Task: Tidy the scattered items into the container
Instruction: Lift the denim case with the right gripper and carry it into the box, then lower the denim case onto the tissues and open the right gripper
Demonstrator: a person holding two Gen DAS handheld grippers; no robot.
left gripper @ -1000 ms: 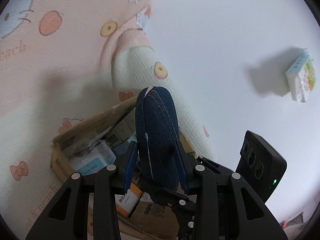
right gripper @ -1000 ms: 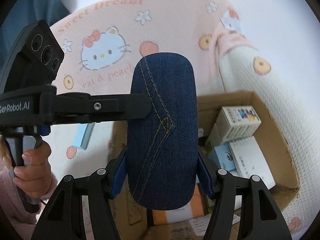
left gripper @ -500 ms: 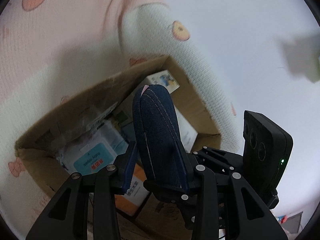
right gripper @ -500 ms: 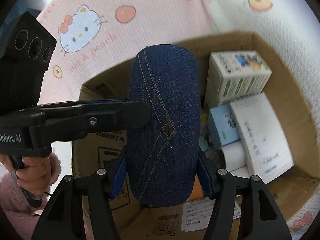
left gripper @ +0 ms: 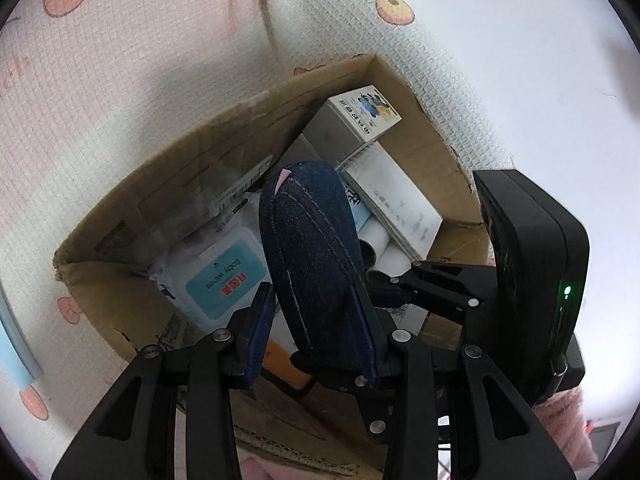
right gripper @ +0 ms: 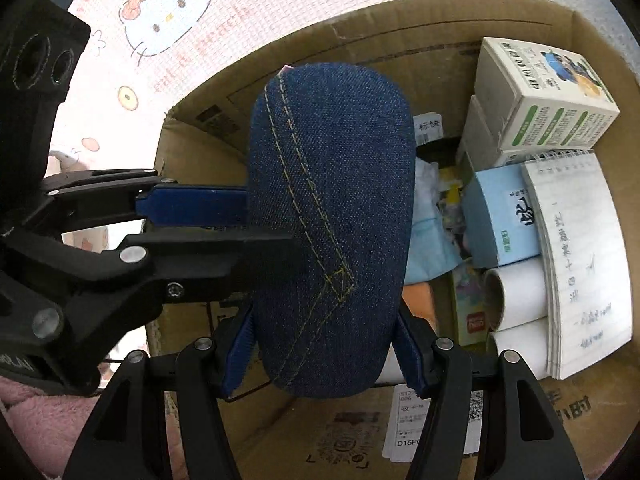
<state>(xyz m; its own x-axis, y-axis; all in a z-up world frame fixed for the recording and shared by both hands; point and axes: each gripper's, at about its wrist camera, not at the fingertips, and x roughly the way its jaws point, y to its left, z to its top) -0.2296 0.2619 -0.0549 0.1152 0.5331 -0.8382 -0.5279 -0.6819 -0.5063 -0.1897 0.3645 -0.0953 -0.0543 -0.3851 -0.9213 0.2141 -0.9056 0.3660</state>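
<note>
Dark blue denim oval case with yellow stitching [right gripper: 332, 224]: held above the open brown cardboard box [right gripper: 400, 24], gripped from two directions. Right gripper [right gripper: 324, 344] closed on its lower end, a blue pad on each side. Left gripper [left gripper: 316, 320] holds it edge-on; right pad against the denim, a sliver of gap at the left pad, so full clamping cannot be told. Box contents: white carton with green panels [right gripper: 548, 100], pale blue box [right gripper: 504, 216], spiral notebook with handwriting [right gripper: 580, 256], white paper rolls [right gripper: 516, 296], baby wipes pack [left gripper: 224, 276]. Box sits on pink cartoon-print blanket [right gripper: 160, 28].
</note>
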